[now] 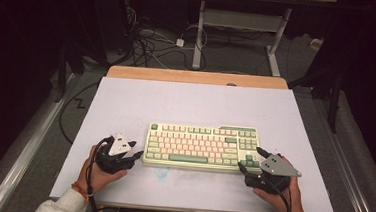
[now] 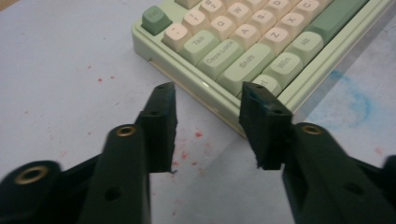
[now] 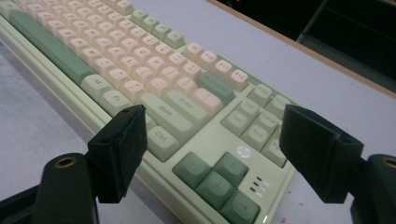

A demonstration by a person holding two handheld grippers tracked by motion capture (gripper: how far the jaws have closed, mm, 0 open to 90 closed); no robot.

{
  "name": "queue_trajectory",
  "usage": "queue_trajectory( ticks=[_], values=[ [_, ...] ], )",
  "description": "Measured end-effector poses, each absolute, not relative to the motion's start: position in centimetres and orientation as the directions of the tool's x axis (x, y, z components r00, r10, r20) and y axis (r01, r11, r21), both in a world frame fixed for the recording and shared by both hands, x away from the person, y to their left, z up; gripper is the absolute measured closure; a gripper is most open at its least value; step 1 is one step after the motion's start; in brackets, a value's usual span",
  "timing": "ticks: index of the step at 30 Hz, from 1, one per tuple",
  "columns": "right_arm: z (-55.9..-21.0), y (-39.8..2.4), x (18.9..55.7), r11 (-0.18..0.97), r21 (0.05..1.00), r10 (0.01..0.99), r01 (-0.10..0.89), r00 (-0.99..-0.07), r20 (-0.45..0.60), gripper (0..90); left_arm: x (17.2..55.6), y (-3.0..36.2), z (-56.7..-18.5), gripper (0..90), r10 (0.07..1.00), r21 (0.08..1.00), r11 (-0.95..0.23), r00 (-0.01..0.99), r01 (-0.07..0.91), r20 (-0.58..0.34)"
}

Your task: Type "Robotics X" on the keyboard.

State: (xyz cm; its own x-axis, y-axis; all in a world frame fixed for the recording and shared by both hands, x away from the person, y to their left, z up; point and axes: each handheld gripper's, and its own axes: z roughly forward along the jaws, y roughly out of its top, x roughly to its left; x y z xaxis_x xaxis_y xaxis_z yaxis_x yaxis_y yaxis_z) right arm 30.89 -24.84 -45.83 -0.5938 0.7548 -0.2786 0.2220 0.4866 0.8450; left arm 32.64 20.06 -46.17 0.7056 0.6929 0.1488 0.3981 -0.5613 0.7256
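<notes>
- flanking the keyboard (image 1: 200, 147) at the near edge of the tabletop (image 1: 126, 101), the two tools sit one at each end, each held in a hand that comes in from the bottom of the high view.
- the left tool (image 1: 133, 151) hovers at the keyboard's near left corner; in the left gripper view its jaws stand apart with a clear gap, nothing pressed between them, and the corner of the keyboard (image 2: 243, 60) lies just beyond the tips, the right jaw close by the key at the corner.
- the right tool (image 1: 250, 159) sits at the near right corner; in the right gripper view its jaws are spread wide to either side of the keyboard (image 3: 187, 116) end, with the arrow keys (image 3: 217, 179) showing between them, and the pads do not press on it.
- the keyboard lies flat, long side across the tabletop, a little nearer than the middle, pale green with cream and darker green keys.
- small red specks and a faint blue smear mark the light surface near the keyboard's front edge.
- beyond it the tabletop ends in a wooden edge (image 1: 198, 77).
- farther back, cables (image 1: 150, 43) lie on the floor by the legs of another desk (image 1: 241, 29).
</notes>
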Motion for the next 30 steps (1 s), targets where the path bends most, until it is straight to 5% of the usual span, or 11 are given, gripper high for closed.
queue_trajectory(
  ticks=[8,30],
  values=[
    [-46.1,-24.1,30.8,0.536,0.818,0.727,0.211,-0.607,-0.32,24.3,34.1,17.1,-45.2,87.0,0.617,0.704,-0.618,0.771,0.35,0.159],
    [-46.7,-24.1,31.1,0.563,0.794,0.711,0.228,-0.623,-0.326,24.3,38.8,9.5,-43.7,87.8,0.501,0.637,-0.715,0.847,0.287,0.18]
  ],
)
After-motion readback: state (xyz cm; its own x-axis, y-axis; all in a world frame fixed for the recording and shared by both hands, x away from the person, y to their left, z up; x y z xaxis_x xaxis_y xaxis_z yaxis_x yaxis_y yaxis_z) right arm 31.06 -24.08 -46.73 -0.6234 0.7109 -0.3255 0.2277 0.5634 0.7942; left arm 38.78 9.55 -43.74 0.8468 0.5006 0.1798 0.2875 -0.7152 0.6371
